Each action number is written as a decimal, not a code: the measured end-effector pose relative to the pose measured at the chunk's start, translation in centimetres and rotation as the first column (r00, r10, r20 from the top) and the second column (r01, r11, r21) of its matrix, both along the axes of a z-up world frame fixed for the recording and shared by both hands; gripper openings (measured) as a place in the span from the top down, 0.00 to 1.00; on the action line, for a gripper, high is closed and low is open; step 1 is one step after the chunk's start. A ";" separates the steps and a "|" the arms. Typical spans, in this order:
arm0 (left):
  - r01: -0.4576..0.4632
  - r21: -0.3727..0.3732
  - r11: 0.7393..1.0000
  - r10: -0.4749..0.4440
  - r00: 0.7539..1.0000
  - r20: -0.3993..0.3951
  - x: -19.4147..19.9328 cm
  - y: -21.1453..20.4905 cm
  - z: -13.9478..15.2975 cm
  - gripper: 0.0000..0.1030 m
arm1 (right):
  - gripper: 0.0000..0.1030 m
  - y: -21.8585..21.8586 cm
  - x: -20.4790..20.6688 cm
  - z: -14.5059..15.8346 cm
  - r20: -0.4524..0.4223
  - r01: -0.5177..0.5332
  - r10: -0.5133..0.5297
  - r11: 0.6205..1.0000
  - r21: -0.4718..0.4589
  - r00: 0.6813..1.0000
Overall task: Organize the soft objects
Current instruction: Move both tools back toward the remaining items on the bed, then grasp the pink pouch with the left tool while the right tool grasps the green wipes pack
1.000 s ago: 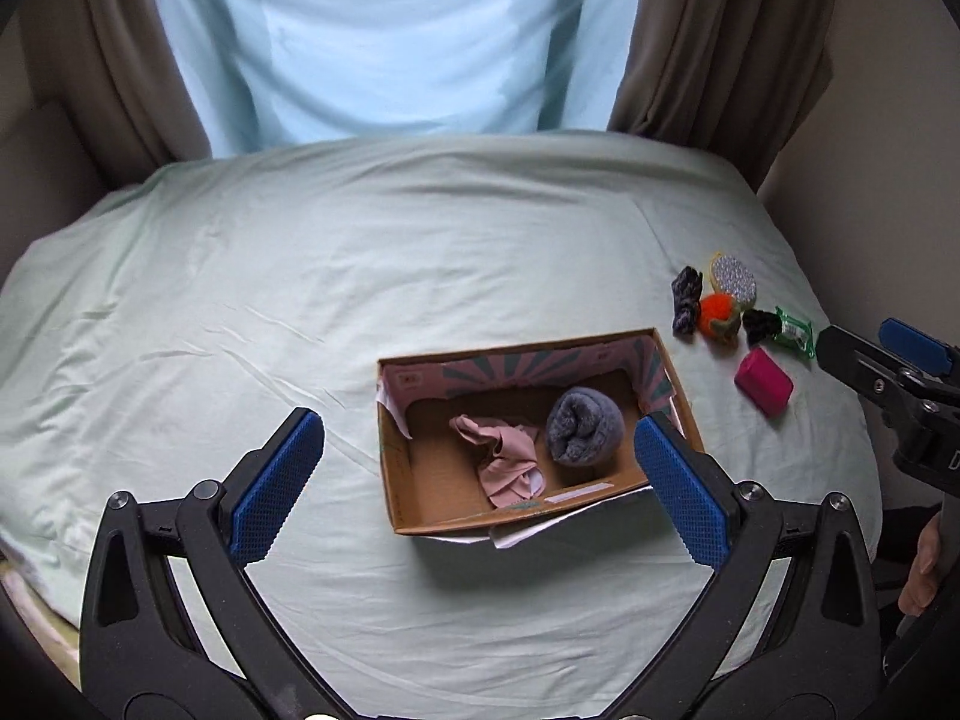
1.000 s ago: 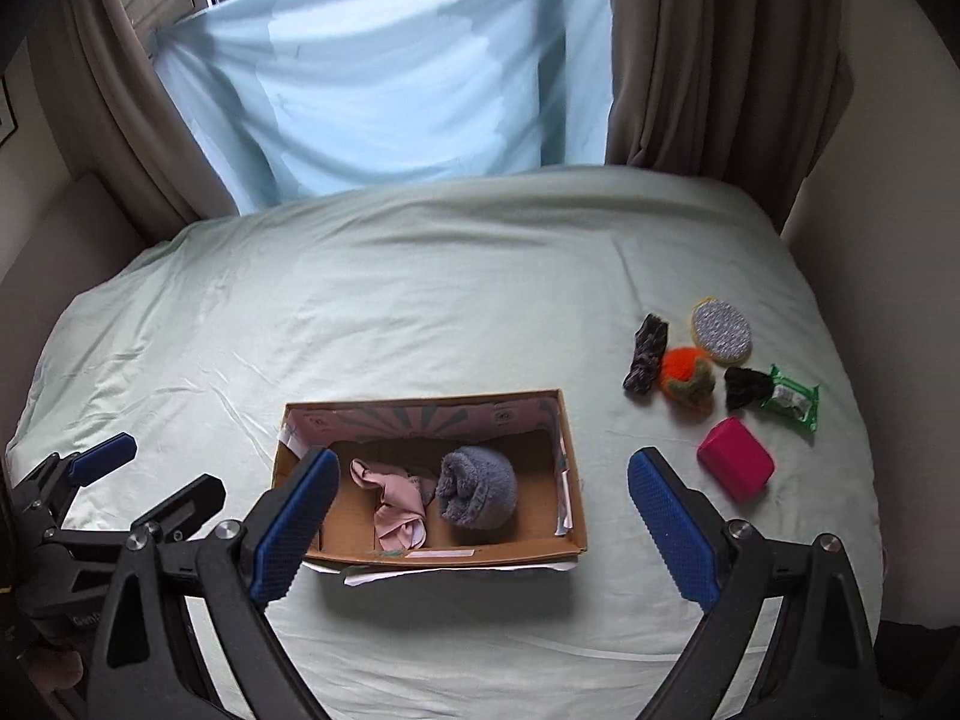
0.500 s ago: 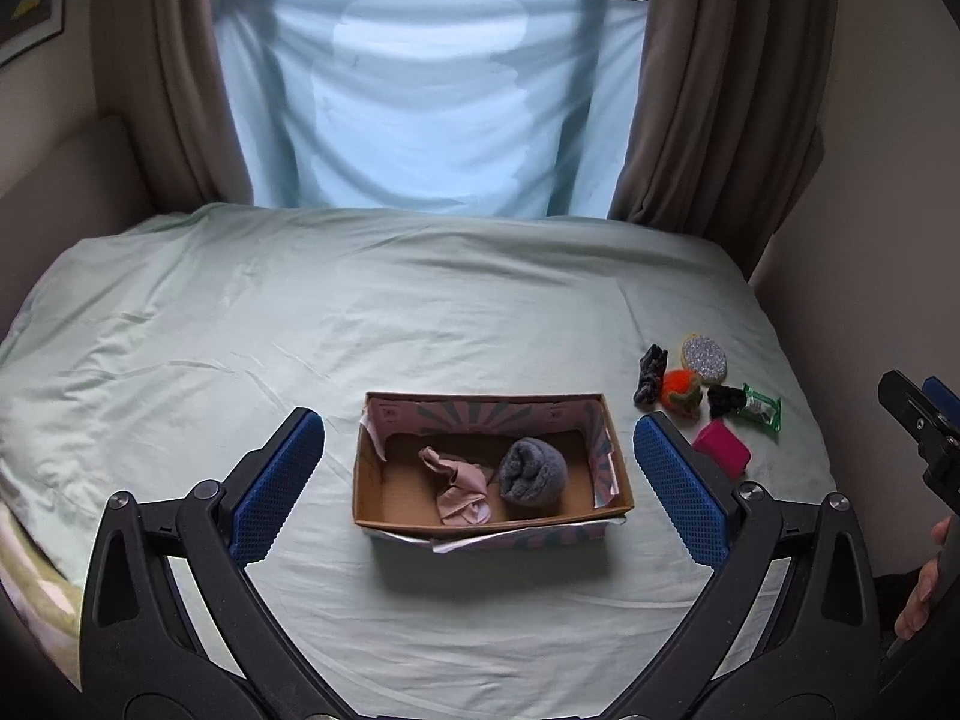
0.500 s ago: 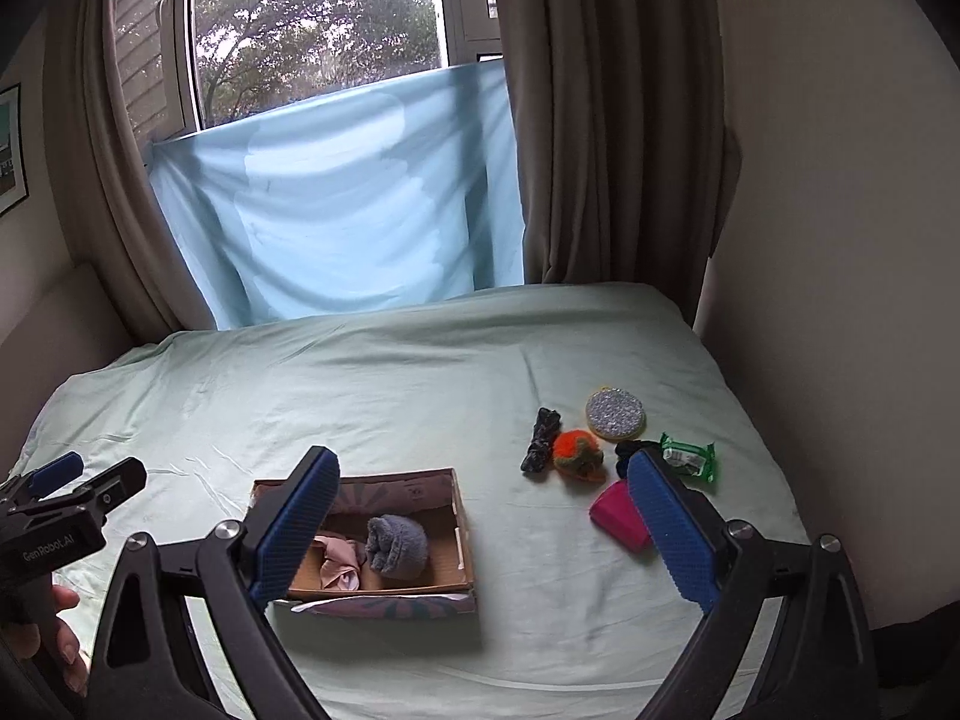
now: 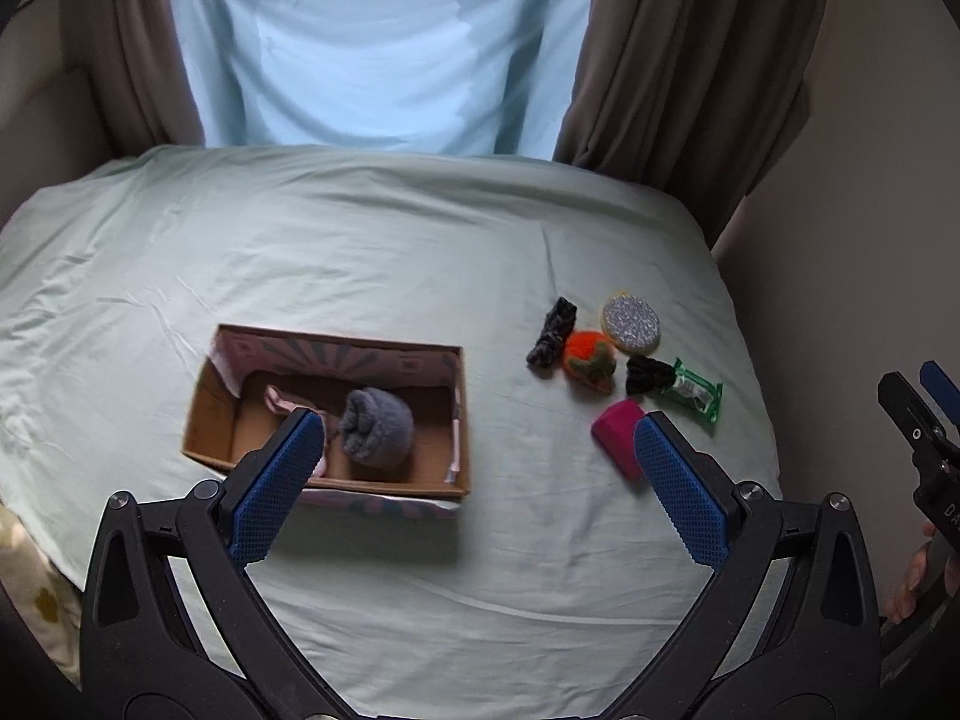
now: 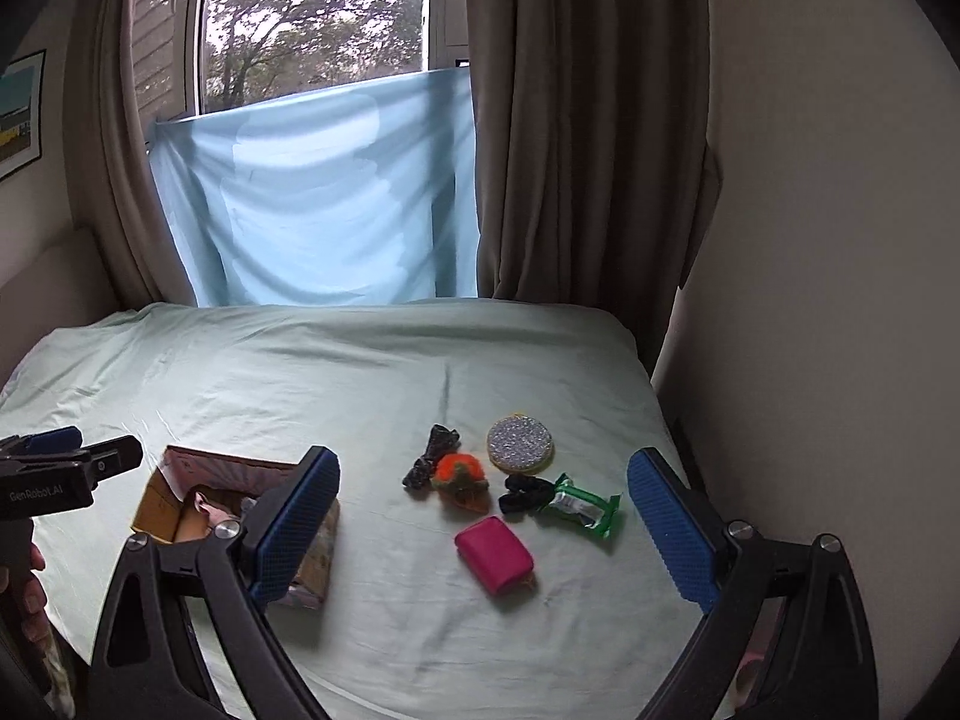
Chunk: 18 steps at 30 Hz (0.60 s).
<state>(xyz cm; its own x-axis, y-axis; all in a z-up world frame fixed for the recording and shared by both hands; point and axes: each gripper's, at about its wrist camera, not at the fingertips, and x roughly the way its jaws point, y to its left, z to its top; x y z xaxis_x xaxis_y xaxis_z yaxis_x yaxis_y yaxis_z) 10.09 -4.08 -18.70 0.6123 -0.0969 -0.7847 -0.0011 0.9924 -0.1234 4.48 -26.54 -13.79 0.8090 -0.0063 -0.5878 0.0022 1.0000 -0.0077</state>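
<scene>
Two grippers hang over the bed [image 5: 420, 252], both with jaws wide apart and holding nothing. The left gripper [image 5: 474, 468] looks down into the cardboard box [image 5: 207, 414], showing a rolled grey sock [image 5: 378, 429] beside a pink cloth [image 5: 277, 399]. The right gripper [image 6: 480, 531] blocks most of the box, so the sock is hidden there. Its view shows a window [image 6: 312, 18] with trees, which the other lacks. To the right of the box lie a pink pouch [image 6: 495, 552], orange toy [image 6: 459, 477], silver round pad [image 6: 519, 443], green packet [image 6: 582, 507] and two dark scrunchies [image 6: 431, 465].
</scene>
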 end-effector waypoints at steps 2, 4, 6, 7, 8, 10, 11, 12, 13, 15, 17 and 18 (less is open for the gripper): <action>0.010 -0.010 1.000 -0.011 0.999 -0.041 0.9 -2.5 -1.8 0.00 | 0.07 -2.1 1.4 -1.5 -0.021 -0.031 0.031 0.999 -0.027 0.999; 0.022 -0.015 1.000 -0.023 0.996 -0.085 2.0 -5.0 -3.8 0.00 | 0.07 -4.0 2.9 -2.9 -0.038 -0.059 0.058 0.997 -0.047 0.998; 0.029 -0.028 0.999 -0.032 0.991 -0.129 3.2 -7.4 -6.1 0.00 | 0.07 -5.8 4.5 -4.7 -0.062 -0.090 0.086 0.994 -0.064 0.994; 0.033 -0.038 0.999 -0.038 0.988 -0.152 3.8 -8.5 -7.4 0.00 | 0.07 -6.6 5.4 -5.8 -0.076 -0.103 0.098 0.992 -0.078 0.992; 0.037 -0.047 0.998 -0.045 0.983 -0.176 4.5 -9.7 -8.9 0.00 | 0.07 -7.4 6.4 -6.9 -0.098 -0.115 0.107 0.990 -0.084 0.989; 0.043 -0.050 0.998 -0.053 0.973 -0.222 5.9 -12.1 -11.9 0.00 | 0.07 -9.1 8.2 -9.5 -0.133 -0.132 0.120 0.988 -0.084 0.984; 0.046 -0.052 0.998 -0.057 0.968 -0.246 6.6 -13.2 -13.5 0.00 | 0.07 -9.9 9.1 -11.0 -0.152 -0.144 0.130 0.986 -0.088 0.980; 0.047 -0.057 0.997 -0.061 0.961 -0.269 7.3 -14.2 -15.0 0.00 | 0.07 -10.5 10.0 -12.3 -0.167 -0.154 0.136 0.983 -0.098 0.977; 0.045 -0.066 0.997 -0.062 0.955 -0.291 8.0 -15.1 -16.4 0.00 | 0.07 -11.1 10.8 -13.7 -0.181 -0.166 0.145 0.981 -0.104 0.973; 0.031 -0.088 0.996 -0.058 0.946 -0.320 9.4 -16.7 -18.9 0.00 | 0.07 -12.5 12.7 -16.3 -0.223 -0.200 0.175 0.975 -0.097 0.959; 0.017 -0.102 0.995 -0.052 0.933 -0.355 10.8 -18.3 -21.4 0.00 | 0.07 -13.6 14.6 -19.1 -0.264 -0.231 0.199 0.968 -0.095 0.944; 0.010 -0.103 0.995 -0.048 0.927 -0.373 11.5 -19.0 -22.7 0.00 | 0.07 -13.9 15.4 -20.4 -0.289 -0.246 0.207 0.964 -0.102 0.935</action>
<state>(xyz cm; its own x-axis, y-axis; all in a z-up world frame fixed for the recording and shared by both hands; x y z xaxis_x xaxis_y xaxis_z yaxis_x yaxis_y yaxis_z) 21.60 -23.09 -41.36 0.2718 -0.1976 -0.9419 -0.0377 0.9758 -0.2156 19.85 -40.44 -34.23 0.6063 0.0640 -0.7926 -0.2455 0.9631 -0.1100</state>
